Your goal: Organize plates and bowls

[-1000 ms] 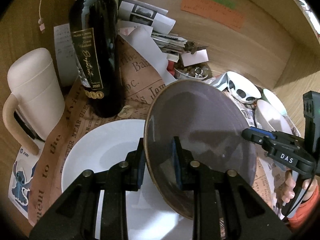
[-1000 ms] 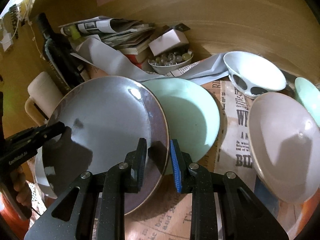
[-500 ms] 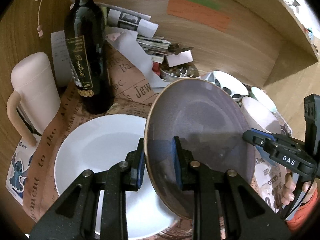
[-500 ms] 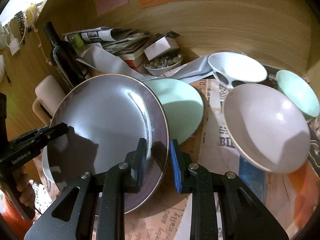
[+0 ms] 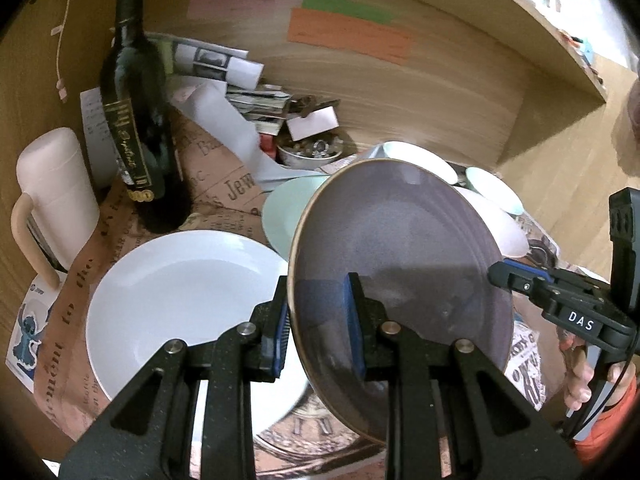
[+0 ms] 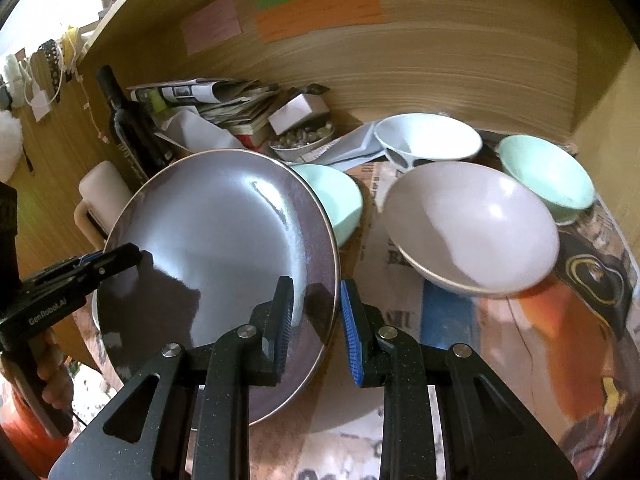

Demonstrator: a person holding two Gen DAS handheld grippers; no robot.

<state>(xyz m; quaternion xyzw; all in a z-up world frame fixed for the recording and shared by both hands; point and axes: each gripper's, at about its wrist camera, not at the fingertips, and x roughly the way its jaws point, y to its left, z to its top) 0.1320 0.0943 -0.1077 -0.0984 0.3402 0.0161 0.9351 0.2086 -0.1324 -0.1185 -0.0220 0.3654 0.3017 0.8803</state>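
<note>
A dark purple plate (image 5: 404, 272) with a gold rim is held up off the table, tilted. My left gripper (image 5: 318, 320) is shut on its left rim. My right gripper (image 6: 316, 316) is shut on its right rim and also shows in the left wrist view (image 5: 496, 278). The plate also shows in the right wrist view (image 6: 216, 264). A white plate (image 5: 180, 296) lies flat on the table below and to the left. A mint plate (image 6: 336, 200) lies behind. A pink bowl (image 6: 472, 224), a white patterned bowl (image 6: 428, 140) and a mint bowl (image 6: 548, 176) stand at the right.
A dark wine bottle (image 5: 136, 128) and a pale pink mug (image 5: 56, 196) stand at the left. Stacked papers (image 6: 208, 100), a small box and a dish of beads (image 6: 300, 140) sit at the back against the wooden wall. Printed paper (image 6: 404, 320) covers the table.
Both grippers have lifted the purple plate higher and pulled it back. The mint plate behind it and more of the white plate now show.
</note>
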